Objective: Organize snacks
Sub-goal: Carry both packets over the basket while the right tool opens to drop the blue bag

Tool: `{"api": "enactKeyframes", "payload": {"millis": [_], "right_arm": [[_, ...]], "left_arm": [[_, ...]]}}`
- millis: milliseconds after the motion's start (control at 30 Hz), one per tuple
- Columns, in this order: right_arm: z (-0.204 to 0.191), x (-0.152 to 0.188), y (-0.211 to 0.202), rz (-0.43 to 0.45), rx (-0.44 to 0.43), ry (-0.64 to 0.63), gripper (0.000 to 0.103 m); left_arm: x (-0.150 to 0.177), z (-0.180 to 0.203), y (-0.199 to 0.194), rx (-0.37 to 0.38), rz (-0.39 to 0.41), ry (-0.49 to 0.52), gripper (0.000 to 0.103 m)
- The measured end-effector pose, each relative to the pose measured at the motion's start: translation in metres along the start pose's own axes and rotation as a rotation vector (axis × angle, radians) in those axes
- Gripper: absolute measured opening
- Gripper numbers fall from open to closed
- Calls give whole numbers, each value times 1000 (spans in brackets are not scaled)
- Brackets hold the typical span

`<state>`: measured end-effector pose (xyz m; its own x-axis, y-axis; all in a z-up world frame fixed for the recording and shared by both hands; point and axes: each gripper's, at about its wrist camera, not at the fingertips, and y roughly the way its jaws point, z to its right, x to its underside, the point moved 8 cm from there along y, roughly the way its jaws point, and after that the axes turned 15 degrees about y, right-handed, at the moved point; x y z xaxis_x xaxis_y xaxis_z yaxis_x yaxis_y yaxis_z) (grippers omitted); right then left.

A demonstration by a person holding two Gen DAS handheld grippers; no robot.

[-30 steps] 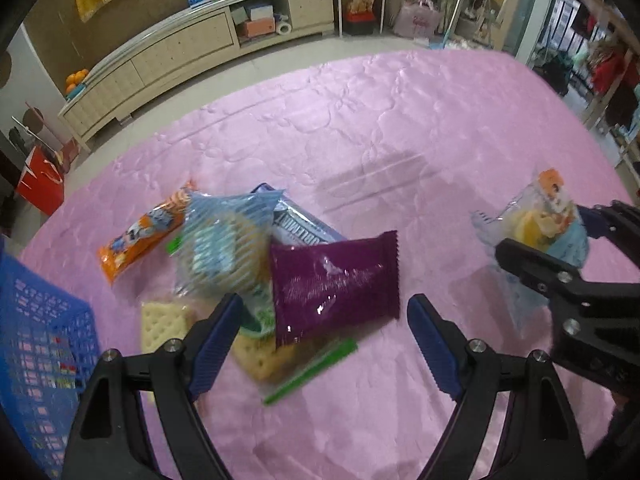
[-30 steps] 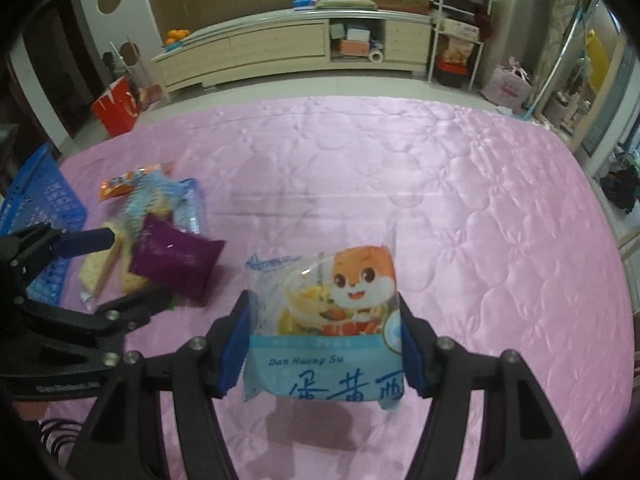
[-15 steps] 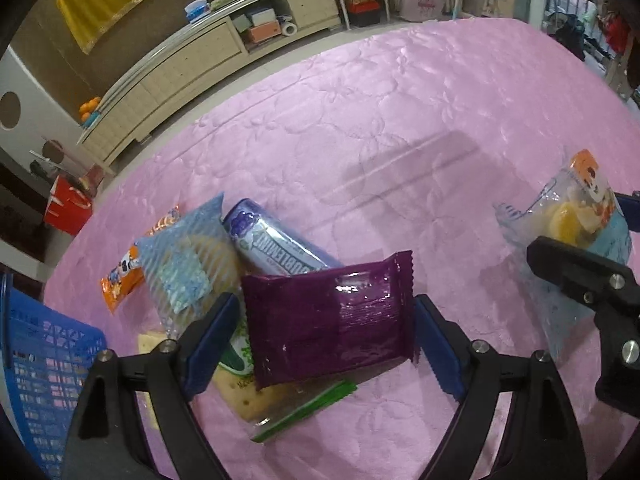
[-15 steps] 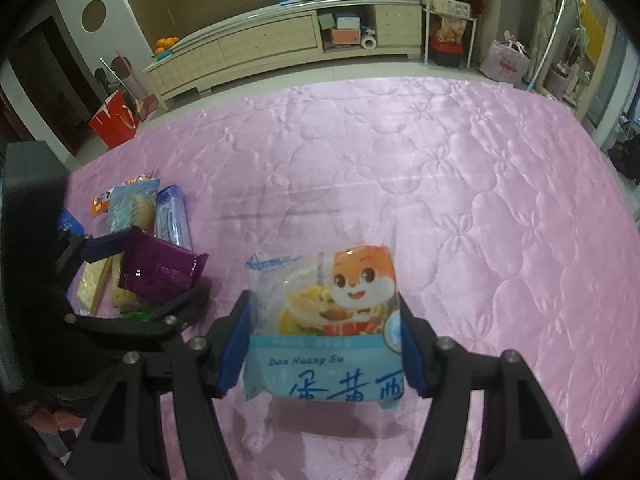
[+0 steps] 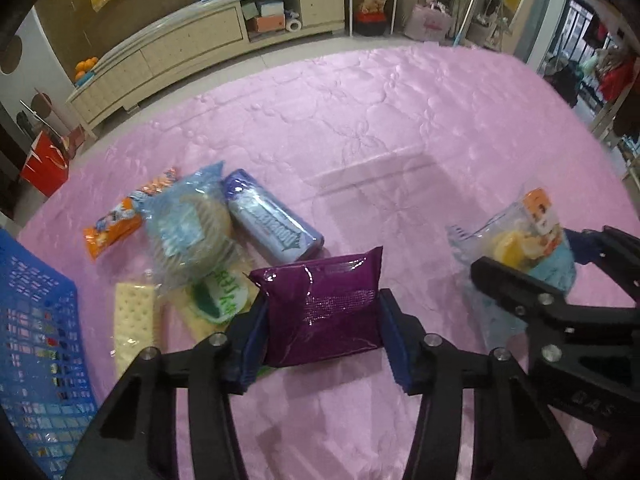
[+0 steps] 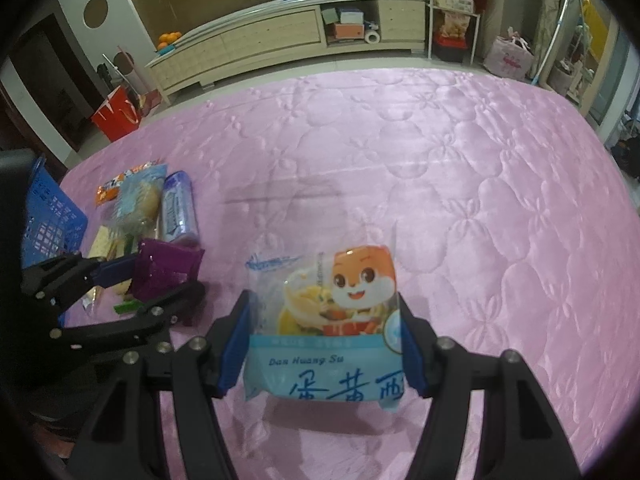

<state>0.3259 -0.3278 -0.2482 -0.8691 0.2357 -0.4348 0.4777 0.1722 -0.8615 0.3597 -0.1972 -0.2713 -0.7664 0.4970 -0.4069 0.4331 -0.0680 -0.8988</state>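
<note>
My left gripper (image 5: 322,334) is shut on a purple snack packet (image 5: 324,308) and holds it above the pink cloth; both also show in the right wrist view (image 6: 166,274). My right gripper (image 6: 324,340) is shut on a light blue egg-yolk pastry packet (image 6: 332,320) with an orange cartoon animal; that packet also shows in the left wrist view (image 5: 524,248). A pile of snacks lies to the left: an orange packet (image 5: 116,228), a pale blue cookie bag (image 5: 188,228), a blue-violet tube pack (image 5: 272,220) and crackers (image 5: 134,320).
A blue plastic basket (image 5: 36,344) stands at the left edge of the pink quilted cloth (image 5: 380,120). It also shows in the right wrist view (image 6: 48,220). Beyond the cloth are a long cream cabinet (image 6: 280,40) and a red bag (image 6: 116,114) on the floor.
My left gripper closed on the purple packet and lifted it off the snack pile. My right gripper kept its hold on the pastry packet.
</note>
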Motion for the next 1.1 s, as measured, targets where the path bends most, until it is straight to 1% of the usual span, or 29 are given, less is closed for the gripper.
{"api": "enactKeyframes", "payload": {"millis": [133,233,333,400,500,533,600,733,800,933,1000,1100], "right_arm": [[-11,1,-15,39,15,-29,69],[-21,4,-30,51,-8,-32,69],[-37,9,-54,86,-16,-61,69],[-45,10,-66,101,-23,-77,69],[-59,14,-83,129,-27,-96,69],[-64,15,-89,140,-30,-99,69],[-72,18,-100,161,-30,-105,69],[-94,23,-121,193,-46,-123,69],[-105,27,-130,206,-48,-133,69],[-135,37,-148,229,-65,-174,69],[-147,42,-152,229,-69,-186,69],[-173,50,-157,234,-78,-220,69]], "left_arm": [[8,-7,-32,-8,50,-14,49],[14,-14,-56,-15,82,-15,49],[18,-19,-80,-21,121,-25,49],[19,-28,-92,-21,146,-39,49],[29,-38,-116,-15,182,-64,49],[33,-41,-127,-20,198,-69,49],[33,-55,-134,-26,219,-76,49],[45,-66,-168,-35,271,-89,49],[46,-69,-176,-42,288,-96,49],[64,-87,-196,-59,313,-105,49],[74,-97,-203,-86,316,-102,49],[89,-112,-212,-104,324,-119,49]]}}
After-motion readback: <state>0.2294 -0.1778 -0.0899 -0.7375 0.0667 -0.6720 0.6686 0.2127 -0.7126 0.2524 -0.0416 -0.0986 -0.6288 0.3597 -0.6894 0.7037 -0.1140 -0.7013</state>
